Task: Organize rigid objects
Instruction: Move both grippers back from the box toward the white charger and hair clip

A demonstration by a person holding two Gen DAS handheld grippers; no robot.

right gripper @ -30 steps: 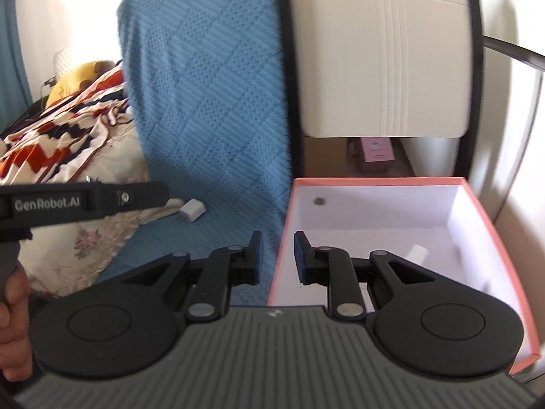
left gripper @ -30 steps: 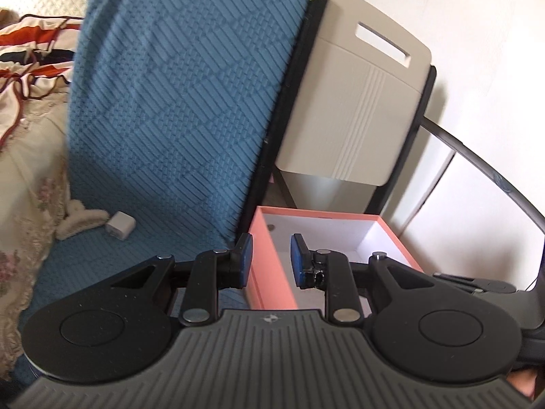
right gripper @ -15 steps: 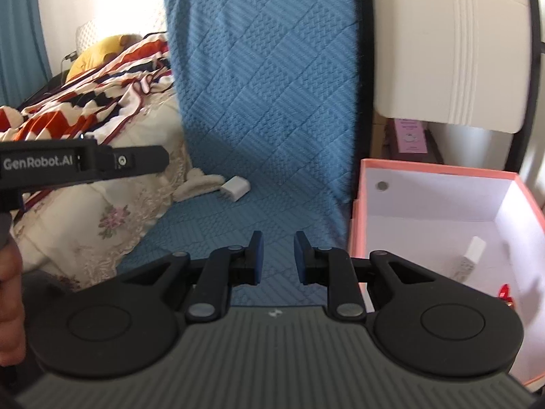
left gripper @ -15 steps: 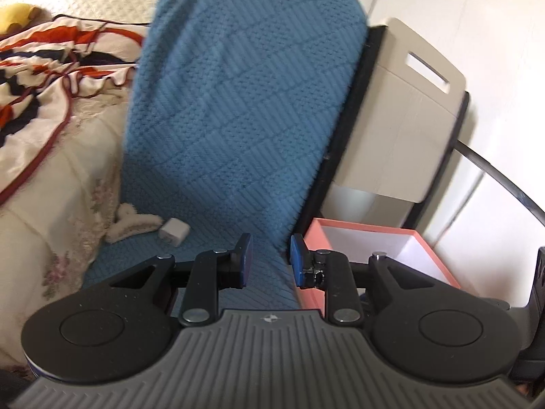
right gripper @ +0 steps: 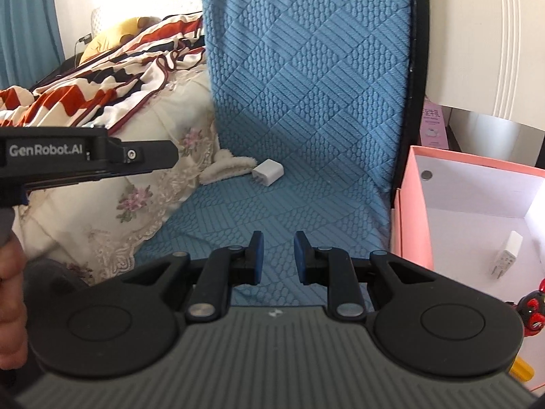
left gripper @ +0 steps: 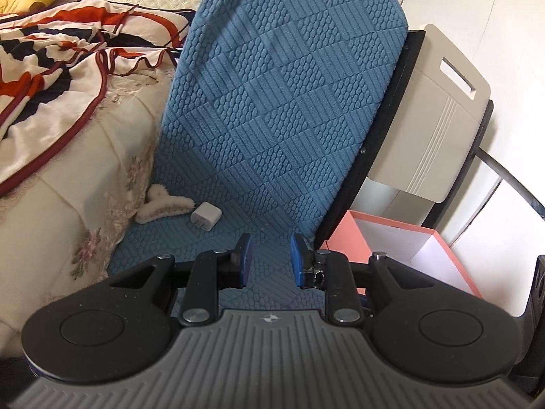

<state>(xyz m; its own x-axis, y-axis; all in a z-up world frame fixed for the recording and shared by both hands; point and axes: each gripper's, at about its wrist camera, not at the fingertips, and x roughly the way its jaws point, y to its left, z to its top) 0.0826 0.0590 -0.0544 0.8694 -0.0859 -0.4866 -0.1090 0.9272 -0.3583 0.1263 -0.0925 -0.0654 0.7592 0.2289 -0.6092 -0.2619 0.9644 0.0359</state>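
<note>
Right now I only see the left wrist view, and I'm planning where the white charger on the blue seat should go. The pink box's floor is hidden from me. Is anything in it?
Observer: Yes. The right wrist view shows a second white charger lying on the floor of the pink box.
Operator: Anything else in there?
Observer: A red and black toy, nearer the camera than that charger and partly cut off by the picture's right edge.
Operator: And behind the box?
Observer: A pink package stands there, below the beige panel.
</note>
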